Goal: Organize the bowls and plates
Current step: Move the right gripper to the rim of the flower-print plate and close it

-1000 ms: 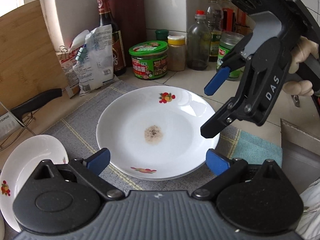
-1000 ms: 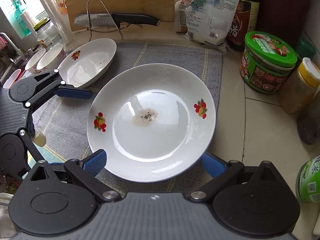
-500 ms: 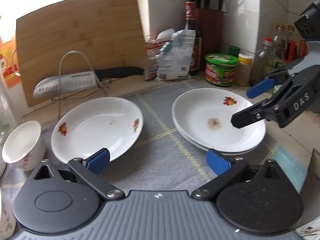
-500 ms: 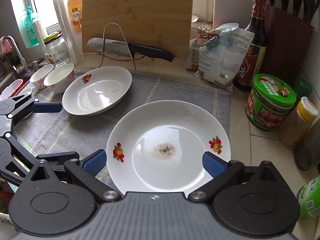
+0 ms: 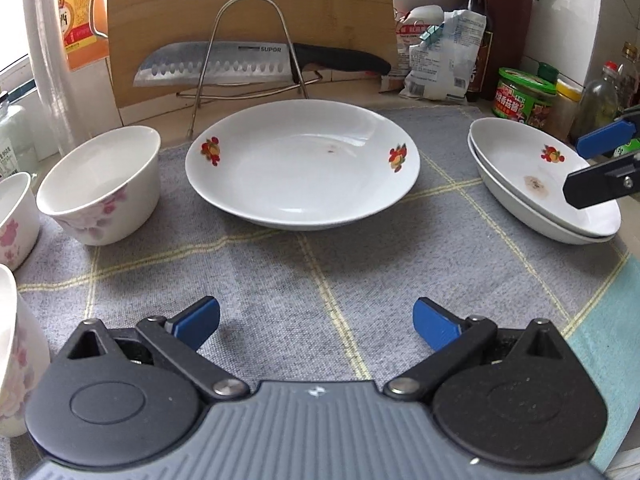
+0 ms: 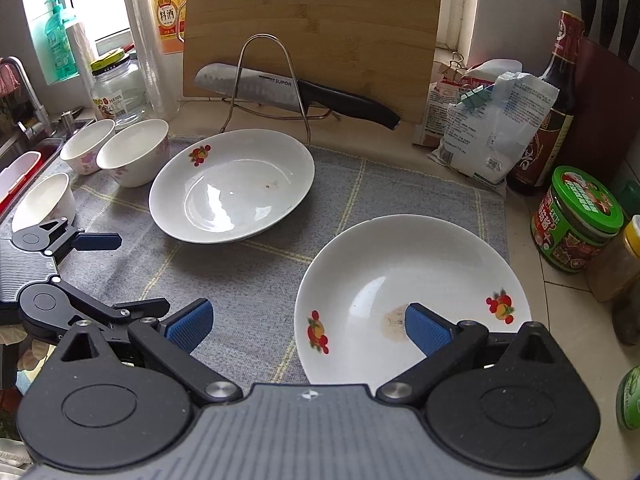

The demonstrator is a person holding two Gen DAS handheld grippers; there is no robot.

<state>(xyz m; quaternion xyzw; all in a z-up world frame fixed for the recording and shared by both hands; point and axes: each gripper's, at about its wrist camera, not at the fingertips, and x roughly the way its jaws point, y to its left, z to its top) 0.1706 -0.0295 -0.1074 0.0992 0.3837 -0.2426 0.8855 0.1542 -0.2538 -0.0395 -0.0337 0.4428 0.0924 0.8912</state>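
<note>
A single white plate with fruit prints [image 5: 302, 168] [image 6: 230, 186] lies on the grey mat, straight ahead of my left gripper [image 5: 316, 324], which is open, empty and low over the mat. Two stacked plates [image 5: 536, 182] [image 6: 412, 288] lie at the mat's right end; the top one has a brown stain. My right gripper [image 6: 306, 326] is open and empty, its right finger over the stack's near part. Three white floral bowls [image 6: 134, 152] [image 6: 86, 144] [image 6: 44, 200] stand at the left; the nearest bowl [image 5: 100, 184] is left of the single plate.
A knife on a wire rack [image 5: 256, 64] and a bamboo board [image 6: 316, 20] stand behind the plates. Bags, a sauce bottle [image 6: 548, 108], a green jar [image 6: 576, 216] and other jars crowd the right. A sink edge [image 6: 24, 160] lies far left.
My left gripper has swung left from over the stacked plates and now faces the single plate. My right gripper has pulled back and up from the stack. Both stayed open.
</note>
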